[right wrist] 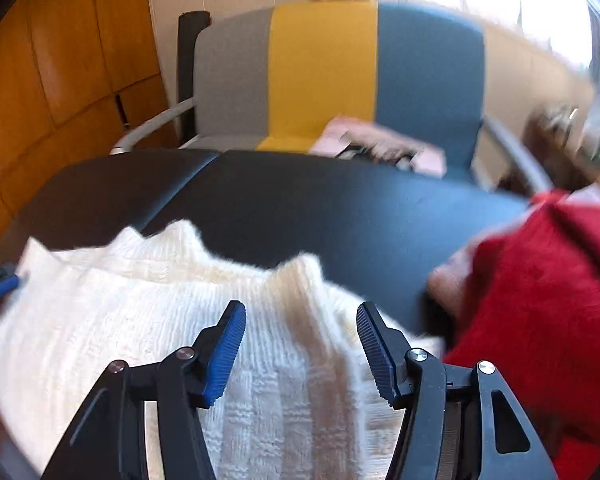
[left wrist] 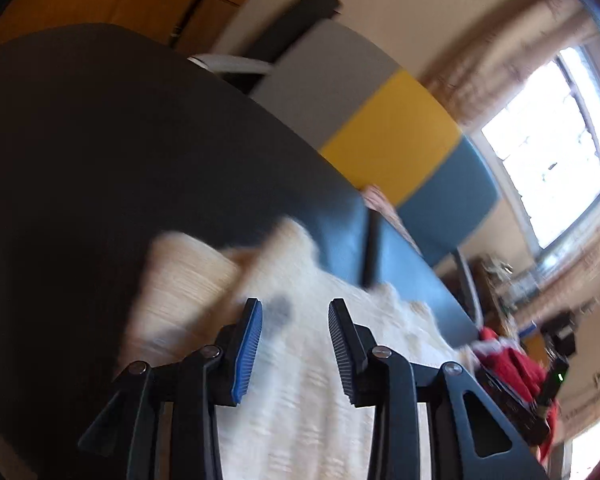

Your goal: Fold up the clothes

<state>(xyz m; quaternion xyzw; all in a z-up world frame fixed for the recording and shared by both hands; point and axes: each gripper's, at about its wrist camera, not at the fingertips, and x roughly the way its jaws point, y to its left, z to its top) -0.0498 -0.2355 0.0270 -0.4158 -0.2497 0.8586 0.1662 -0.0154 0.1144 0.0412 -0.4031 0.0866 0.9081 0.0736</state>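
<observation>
Cream knitwear fills the lower middle of the left wrist view: a ribbed white sweater [left wrist: 300,360] lies spread on the dark tabletop [left wrist: 100,160], flat enough to be folded in place rather than lifted. The left tool [left wrist: 296,332] hangs over it with its jaws apart and nothing pinched between the pads; the cloth shows only behind and below them. Its blurred far part, toward the upper left, looks like a doubled-over sleeve or flap, though the smear makes that unsure. Past the tabletop's edge stands a chair [left wrist: 380,128] with grey, yellow and blue panels, and at the right edge a red garment [left wrist: 512,364] sits heaped, probably waiting its turn.

From the right wrist view, the same white sweater [right wrist: 160,320] lies across the near tabletop [right wrist: 300,208], its far edge scalloped into peaks. The right tool [right wrist: 300,336] is open too, jaws wide on either side of one peak without pressing on it, so it holds nothing. This suits either a fresh grab at that edge or a release of it; which, I cannot tell. The red garment [right wrist: 540,300] lies close on the right, just beside the sweater. A blue pad at the far left edge is likely the other tool.
</observation>
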